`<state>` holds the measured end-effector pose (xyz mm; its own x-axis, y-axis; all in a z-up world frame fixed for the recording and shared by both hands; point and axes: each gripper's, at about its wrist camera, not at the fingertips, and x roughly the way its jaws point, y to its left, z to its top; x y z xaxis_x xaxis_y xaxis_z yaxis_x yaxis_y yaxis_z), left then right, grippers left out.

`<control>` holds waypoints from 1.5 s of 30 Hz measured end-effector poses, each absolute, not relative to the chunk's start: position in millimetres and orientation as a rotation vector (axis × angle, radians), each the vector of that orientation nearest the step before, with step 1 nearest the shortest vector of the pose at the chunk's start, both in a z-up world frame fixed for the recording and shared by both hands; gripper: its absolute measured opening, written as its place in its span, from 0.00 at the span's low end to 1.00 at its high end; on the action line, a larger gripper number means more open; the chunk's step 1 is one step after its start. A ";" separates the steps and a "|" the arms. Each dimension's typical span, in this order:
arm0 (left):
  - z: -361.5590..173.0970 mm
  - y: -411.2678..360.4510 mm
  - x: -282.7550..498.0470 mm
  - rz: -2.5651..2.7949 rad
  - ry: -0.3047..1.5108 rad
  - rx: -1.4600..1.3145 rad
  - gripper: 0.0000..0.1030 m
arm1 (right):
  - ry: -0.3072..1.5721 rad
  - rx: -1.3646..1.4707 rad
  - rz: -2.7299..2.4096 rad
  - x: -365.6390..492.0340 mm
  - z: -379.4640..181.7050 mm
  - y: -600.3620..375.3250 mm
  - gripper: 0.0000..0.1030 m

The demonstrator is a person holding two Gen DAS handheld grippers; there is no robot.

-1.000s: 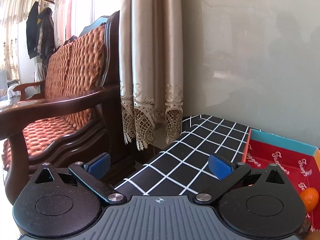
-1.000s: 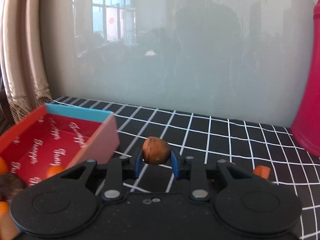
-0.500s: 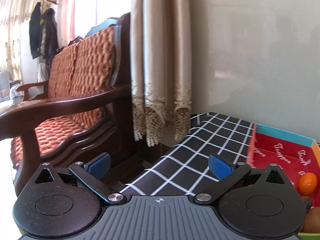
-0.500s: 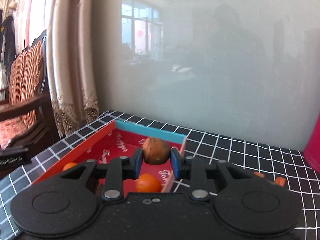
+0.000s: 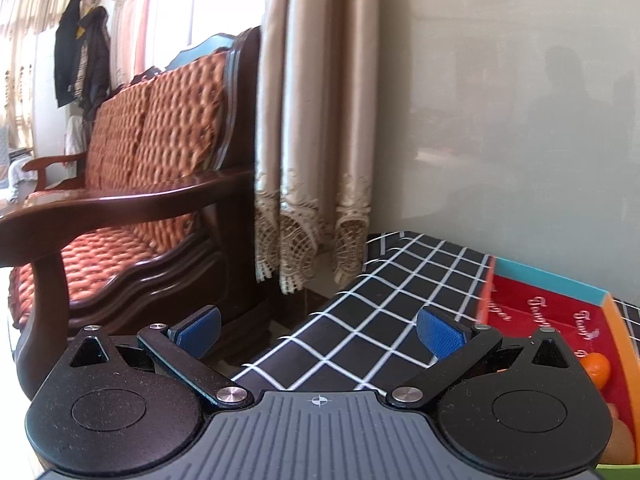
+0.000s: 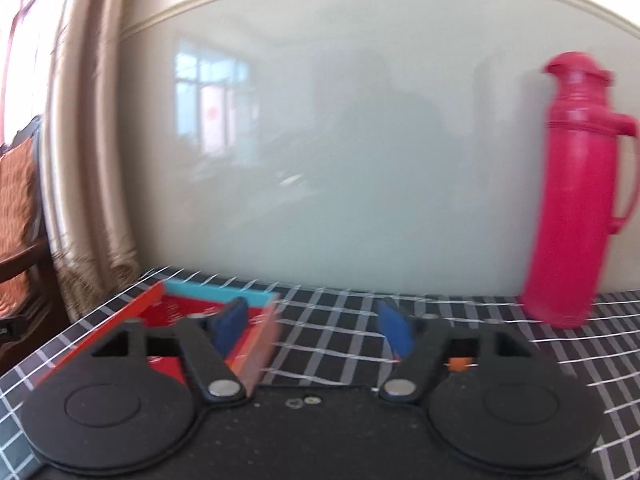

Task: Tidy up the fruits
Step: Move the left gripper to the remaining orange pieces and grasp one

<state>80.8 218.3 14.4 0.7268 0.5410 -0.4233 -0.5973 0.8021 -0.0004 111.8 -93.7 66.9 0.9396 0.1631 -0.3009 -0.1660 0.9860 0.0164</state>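
Note:
A shallow red box [image 6: 188,308] with a blue far wall lies on the black checked tablecloth, left of my right gripper [image 6: 314,326]. That gripper's jaws are opening with nothing between the blue pads; the picture is blurred by motion. In the left wrist view the same red box [image 5: 556,312] sits at the right edge and holds a small orange fruit [image 5: 598,368] and a brown fruit [image 5: 622,440], partly hidden behind the gripper body. My left gripper [image 5: 318,330] stands open and empty above the cloth's left edge.
A tall pink thermos [image 6: 576,200] stands at the back right against the pale wall. A small orange piece [image 6: 458,364] lies on the cloth behind the right finger. A wooden bench with orange cushions [image 5: 132,184] and a beige curtain [image 5: 316,128] stand left of the table.
The right gripper held a brown nut over the red box; its jaws have spread, the nut is gone from between them, and the view has swung right. The left gripper barely moved.

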 end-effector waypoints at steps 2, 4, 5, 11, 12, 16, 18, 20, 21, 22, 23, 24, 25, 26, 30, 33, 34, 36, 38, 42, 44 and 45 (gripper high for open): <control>16.7 208.5 82.7 0.612 0.418 -0.131 1.00 | 0.304 0.016 0.137 108.5 64.6 -112.9 0.75; 18.6 197.8 85.2 0.592 0.413 -0.130 1.00 | 0.292 0.056 0.080 106.4 61.5 -134.1 0.81; 19.9 191.7 87.0 0.578 0.412 -0.131 1.00 | 0.282 0.065 0.042 106.1 59.5 -142.7 0.87; 26.3 143.6 95.3 0.504 0.380 -0.090 1.00 | 0.214 -0.008 -0.205 100.8 45.2 -185.9 0.99; 26.6 135.1 96.7 0.486 0.378 -0.083 1.00 | 0.221 -0.009 -0.227 100.9 42.9 -192.6 0.99; 27.7 99.3 101.8 0.415 0.367 -0.039 1.00 | 0.277 0.059 -0.244 100.7 40.6 -228.0 0.99; 27.6 81.3 104.6 0.379 0.364 -0.020 1.00 | 0.289 0.059 -0.254 101.7 40.4 -239.5 0.99; 27.2 65.2 108.5 0.344 0.363 -0.008 1.00 | 0.282 0.058 -0.251 96.6 39.8 -250.1 0.99; 27.0 57.0 111.0 0.325 0.364 -0.005 1.00 | 0.281 0.075 -0.233 94.2 39.6 -256.4 0.99; 26.5 49.2 114.0 0.303 0.368 -0.001 1.00 | 0.273 0.098 -0.226 91.9 38.8 -263.9 0.99; 26.1 41.8 116.8 0.283 0.373 0.005 1.00 | 0.267 0.111 -0.224 88.2 39.5 -268.9 0.99; 25.8 34.0 119.6 0.265 0.375 0.012 1.00 | 0.264 0.109 -0.235 87.2 38.7 -274.2 0.99; 25.5 26.8 122.4 0.245 0.377 0.018 1.00 | 0.263 0.096 -0.253 87.1 38.2 -278.2 0.99; 24.8 20.4 124.9 0.227 0.380 0.022 1.00 | 0.268 0.079 -0.267 87.6 37.7 -281.9 1.00; 20.7 -7.0 136.5 0.156 0.388 0.016 1.00 | 0.248 0.062 -0.303 85.5 39.6 -296.1 1.00; 17.5 -31.3 144.7 0.100 0.393 0.027 1.00 | 0.236 0.067 -0.336 86.7 39.9 -308.6 1.00; 16.4 -40.2 148.3 0.084 0.393 0.036 1.00 | 0.239 0.074 -0.346 88.5 39.5 -313.8 1.00; 13.5 -59.3 155.6 0.046 0.397 0.047 1.00 | 0.238 0.088 -0.367 91.0 38.1 -324.7 1.00; 7.6 -80.3 164.8 0.008 0.413 0.076 1.00 | 0.238 0.109 -0.395 93.1 36.4 -336.8 1.00; -6.4 -118.1 187.5 -0.053 0.470 0.119 0.73 | 0.231 0.129 -0.456 95.7 32.8 -359.8 1.00; -13.9 -130.3 195.1 -0.068 0.490 0.118 0.73 | 0.228 0.127 -0.490 97.3 31.0 -371.6 1.00; -17.7 -132.8 197.9 -0.074 0.497 0.118 0.73 | 0.225 0.129 -0.509 98.4 30.1 -377.6 1.00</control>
